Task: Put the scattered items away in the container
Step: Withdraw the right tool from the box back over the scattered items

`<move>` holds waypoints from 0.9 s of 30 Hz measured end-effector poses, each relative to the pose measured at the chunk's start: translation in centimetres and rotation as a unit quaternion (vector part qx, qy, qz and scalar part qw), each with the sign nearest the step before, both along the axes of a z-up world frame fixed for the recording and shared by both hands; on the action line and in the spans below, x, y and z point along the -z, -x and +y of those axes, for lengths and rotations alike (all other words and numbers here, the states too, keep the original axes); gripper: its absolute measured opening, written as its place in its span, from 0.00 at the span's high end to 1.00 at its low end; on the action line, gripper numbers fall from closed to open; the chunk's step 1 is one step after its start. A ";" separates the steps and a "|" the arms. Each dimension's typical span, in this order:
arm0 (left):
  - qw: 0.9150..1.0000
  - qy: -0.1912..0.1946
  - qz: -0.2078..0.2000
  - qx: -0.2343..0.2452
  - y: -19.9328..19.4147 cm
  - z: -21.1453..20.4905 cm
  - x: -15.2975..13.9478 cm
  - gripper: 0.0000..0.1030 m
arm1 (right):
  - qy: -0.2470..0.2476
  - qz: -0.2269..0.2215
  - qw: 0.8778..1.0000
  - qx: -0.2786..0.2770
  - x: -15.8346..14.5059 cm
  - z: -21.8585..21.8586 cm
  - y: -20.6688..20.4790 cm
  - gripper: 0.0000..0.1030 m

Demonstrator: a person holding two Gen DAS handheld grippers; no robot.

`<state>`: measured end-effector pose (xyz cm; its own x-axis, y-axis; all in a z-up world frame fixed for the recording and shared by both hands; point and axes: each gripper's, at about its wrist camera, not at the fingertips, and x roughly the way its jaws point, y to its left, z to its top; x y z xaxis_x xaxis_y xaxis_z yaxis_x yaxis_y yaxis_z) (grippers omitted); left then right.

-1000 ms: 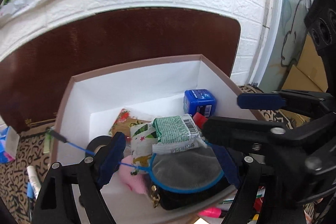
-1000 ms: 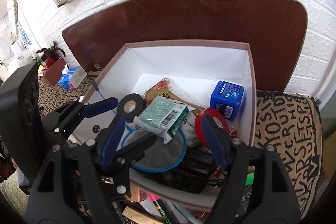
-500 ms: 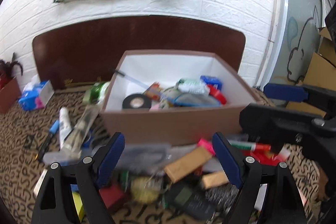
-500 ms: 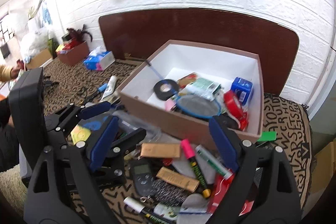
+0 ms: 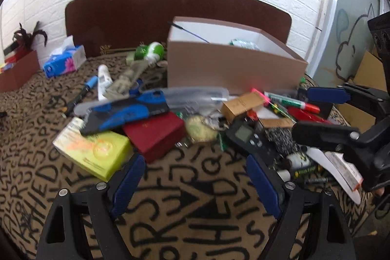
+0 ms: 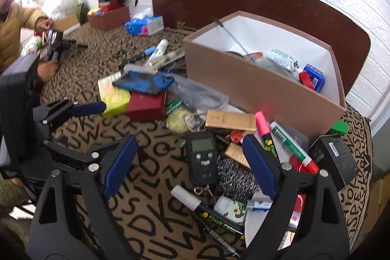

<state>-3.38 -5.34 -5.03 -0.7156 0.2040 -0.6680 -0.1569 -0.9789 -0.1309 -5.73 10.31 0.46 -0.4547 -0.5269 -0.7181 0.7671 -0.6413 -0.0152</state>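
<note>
A second before, both grippers were held right over the box, close to the things inside. Now they were pulled back, and the pile in front of the box was seen between them. The right gripper's [image 6: 189, 163] jaws had just been opened wider, and nothing was held between them. The left gripper's [image 5: 195, 183] jaws were wide apart too, and empty. It looked as if something had just been dropped off, so a new thing could be picked next.

The box [image 6: 256, 89] was seen in the upper right of the right view. It was made of brown card outside and smooth white card inside, with straight walls. A blue cube and a green packet were already lying in it.

Many things were left scattered on the cloth with black letters [image 5: 195, 223]. A hard red box [image 5: 153, 135] and a yellow-green box [image 5: 97, 150] were lying touching each other at the middle left. A flat black gadget with a grey screen [image 6: 202, 155] was lying between the right jaws, low in the frame. A pink marker [image 6: 263, 126] was lying near the box wall. A shiny wire scrubber [image 6: 236, 177] was just beside the gadget.
</note>
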 end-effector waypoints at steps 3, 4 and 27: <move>1.000 -0.002 -0.008 0.017 -0.6 0.9 0.9 0.15 | -0.024 0.005 1.000 -0.019 1.2 0.7 -1.2 0.14; 1.000 -0.004 -0.011 0.025 -0.8 1.3 1.1 0.15 | -0.030 0.007 0.999 -0.021 1.4 1.1 -1.7 0.14; 0.946 0.067 -0.018 0.315 -3.6 15.0 2.4 0.16 | -0.061 -0.049 0.994 -0.082 3.1 12.7 -4.1 0.32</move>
<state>0.24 9.62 -7.44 -0.4557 0.4947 -0.7400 -0.7133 -0.7002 -0.0288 -1.59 22.99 -2.65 -0.2945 -0.4951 -0.8174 0.8629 -0.5053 -0.0048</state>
